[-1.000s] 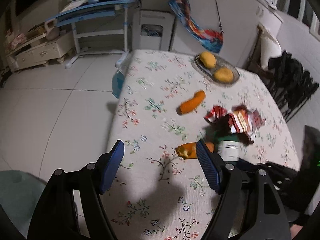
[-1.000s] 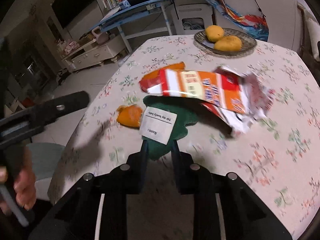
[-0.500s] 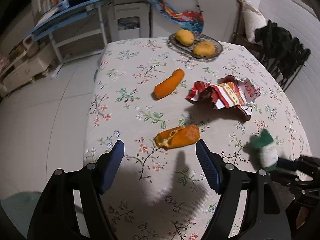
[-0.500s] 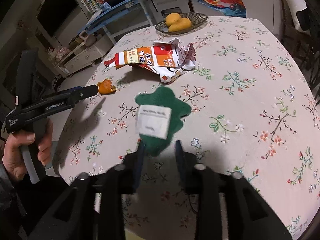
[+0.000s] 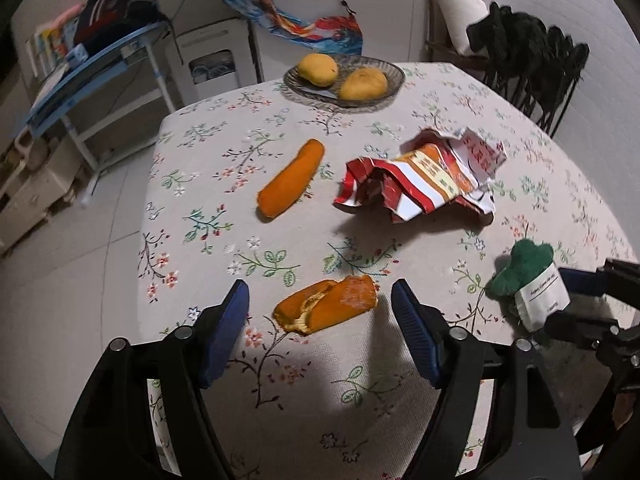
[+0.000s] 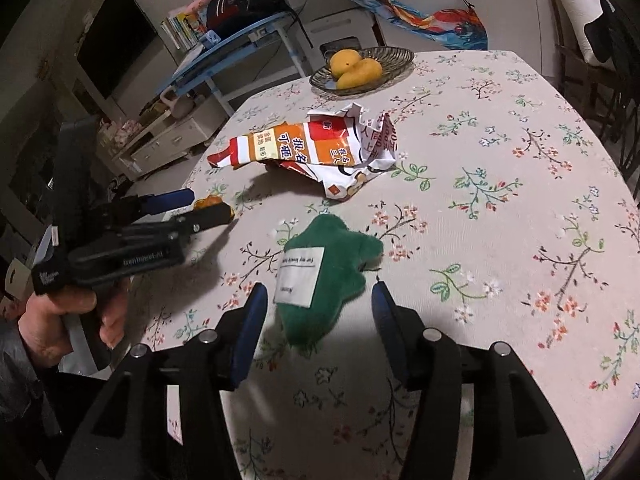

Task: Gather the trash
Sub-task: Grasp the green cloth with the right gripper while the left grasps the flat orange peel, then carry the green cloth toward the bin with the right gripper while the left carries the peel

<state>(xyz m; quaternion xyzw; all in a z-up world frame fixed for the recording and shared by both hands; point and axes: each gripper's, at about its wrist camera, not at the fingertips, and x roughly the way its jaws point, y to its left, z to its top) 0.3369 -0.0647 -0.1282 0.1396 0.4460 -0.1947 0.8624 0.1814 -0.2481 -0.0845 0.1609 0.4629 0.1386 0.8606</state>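
Note:
A torn orange peel (image 5: 326, 308) lies on the floral tablecloth between the fingers of my left gripper (image 5: 320, 294). Its jaws are closing, and the pads stand clear of the peel. A second, longer peel (image 5: 290, 184) and a crumpled red and orange snack wrapper (image 5: 420, 176) lie farther back. My right gripper (image 6: 319, 296) straddles a green plush toy (image 6: 332, 268) with a white label. Its jaws are opening and the pads are off the toy. In the right wrist view the left gripper (image 6: 204, 210) hovers over the peel (image 6: 210, 202), left of the wrapper (image 6: 316, 152).
A glass bowl (image 5: 390, 72) with two mangoes stands at the table's far end. The table's left edge (image 5: 148, 216) drops to a tiled floor. A blue desk (image 5: 92, 68) stands behind at left, and a dark chair (image 5: 536, 56) at the far right.
The right gripper drew the green toy away from the wrapper toward the near edge, then opened and let it go. The left gripper came down over the torn peel and narrowed slightly.

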